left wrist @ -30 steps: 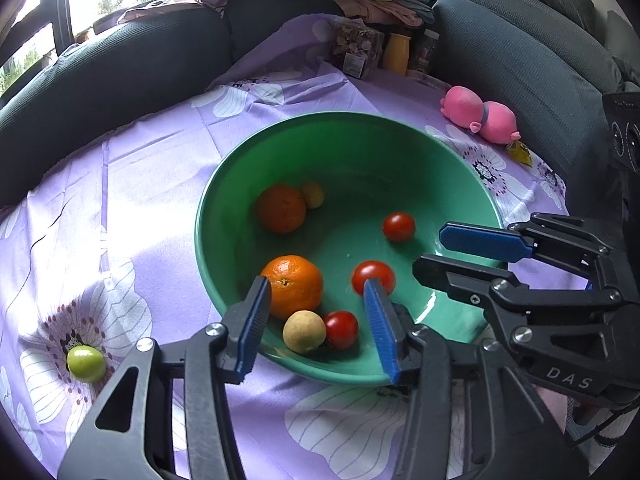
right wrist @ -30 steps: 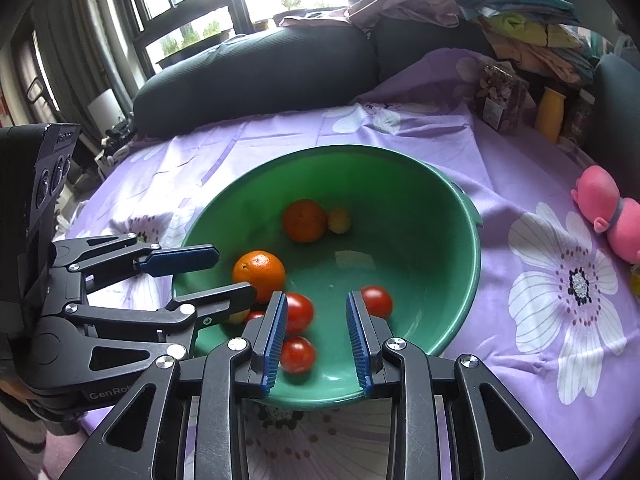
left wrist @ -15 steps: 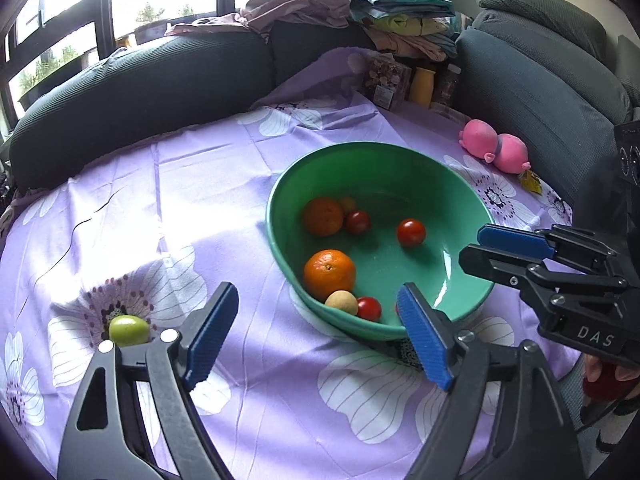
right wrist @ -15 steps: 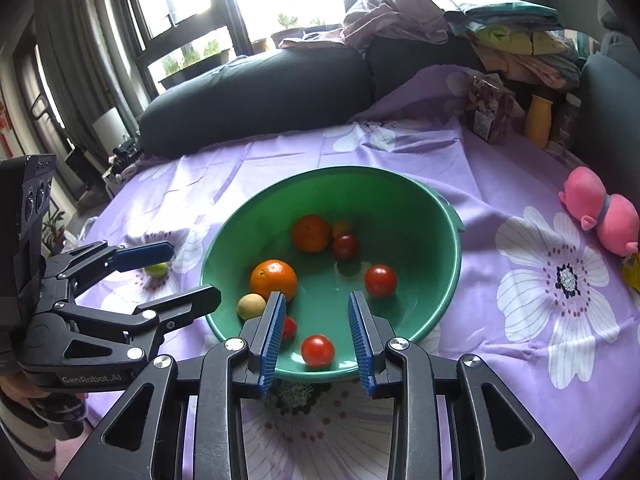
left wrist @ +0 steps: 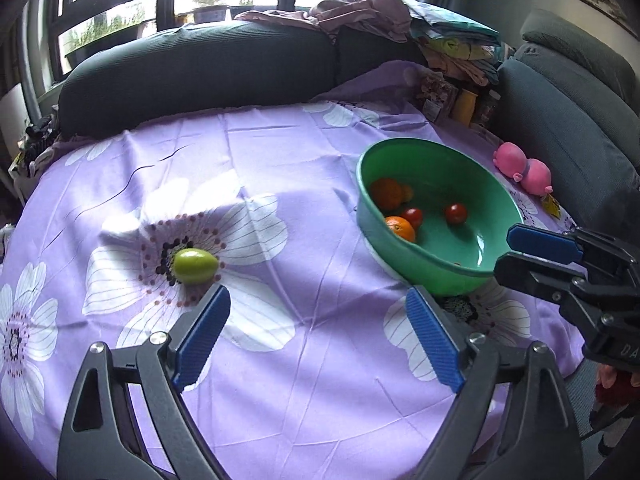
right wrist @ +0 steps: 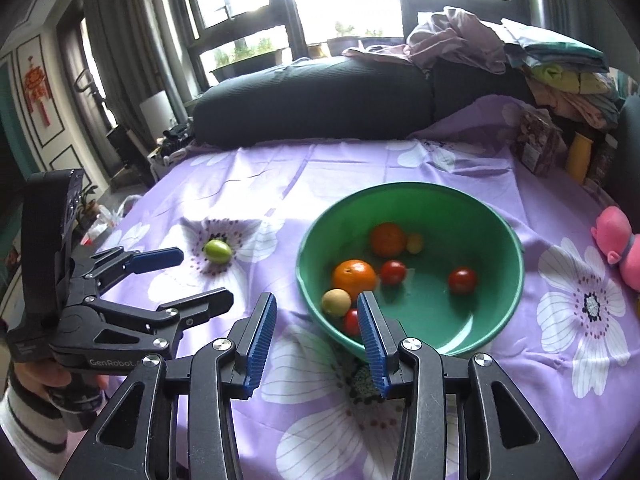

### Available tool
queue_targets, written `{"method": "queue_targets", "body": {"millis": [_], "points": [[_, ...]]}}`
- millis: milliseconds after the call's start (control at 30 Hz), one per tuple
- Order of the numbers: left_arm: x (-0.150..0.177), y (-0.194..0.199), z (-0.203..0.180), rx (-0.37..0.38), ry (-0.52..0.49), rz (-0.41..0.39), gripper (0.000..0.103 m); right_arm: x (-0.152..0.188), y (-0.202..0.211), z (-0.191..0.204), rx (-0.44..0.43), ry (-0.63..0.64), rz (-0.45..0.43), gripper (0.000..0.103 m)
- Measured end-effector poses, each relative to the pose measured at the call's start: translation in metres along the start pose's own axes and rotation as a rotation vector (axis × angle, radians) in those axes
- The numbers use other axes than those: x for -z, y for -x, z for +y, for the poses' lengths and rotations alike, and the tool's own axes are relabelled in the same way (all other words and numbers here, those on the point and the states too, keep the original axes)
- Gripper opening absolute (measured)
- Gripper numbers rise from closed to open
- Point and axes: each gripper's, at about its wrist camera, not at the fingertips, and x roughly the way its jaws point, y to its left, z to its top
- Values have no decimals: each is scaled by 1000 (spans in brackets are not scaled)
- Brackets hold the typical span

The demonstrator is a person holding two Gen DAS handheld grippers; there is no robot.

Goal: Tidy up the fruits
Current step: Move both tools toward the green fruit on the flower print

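A green bowl on the purple flowered cloth holds two oranges, several red tomatoes and small yellow fruits. A green fruit lies alone on a flower print left of the bowl. My left gripper is wide open and empty, just short of the green fruit, which is ahead and to its left. My right gripper is open and empty at the bowl's near left rim; it also shows in the left wrist view.
A pink plush toy lies right of the bowl. A snack bag and a yellow bottle stand at the back right. Dark sofa cushions with piled clothes ring the table's far side.
My left gripper has pulled back from the bowl and swung left towards the green fruit, opening wider. My right gripper has backed away from the bowl a little. A tomato in the bowl has rolled.
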Motion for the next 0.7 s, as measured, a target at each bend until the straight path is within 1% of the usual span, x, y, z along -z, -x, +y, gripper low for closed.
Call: {"method": "queue_targets", "body": {"millis": [233, 400, 533, 600, 700], "points": [[22, 9, 58, -27, 145, 25, 90, 1, -21, 48, -85, 97, 52, 42], [32, 11, 93, -19, 238, 28, 90, 7, -44, 74, -122, 151, 113, 42], [25, 4, 109, 23, 279, 27, 90, 8, -65, 89, -139, 175, 154, 42], [15, -2, 114, 37, 284, 26, 90, 5, -76, 93, -148, 176, 168, 42], [-1, -15, 123, 78, 298, 50, 90, -6, -93, 97, -160, 167, 173, 42]]}}
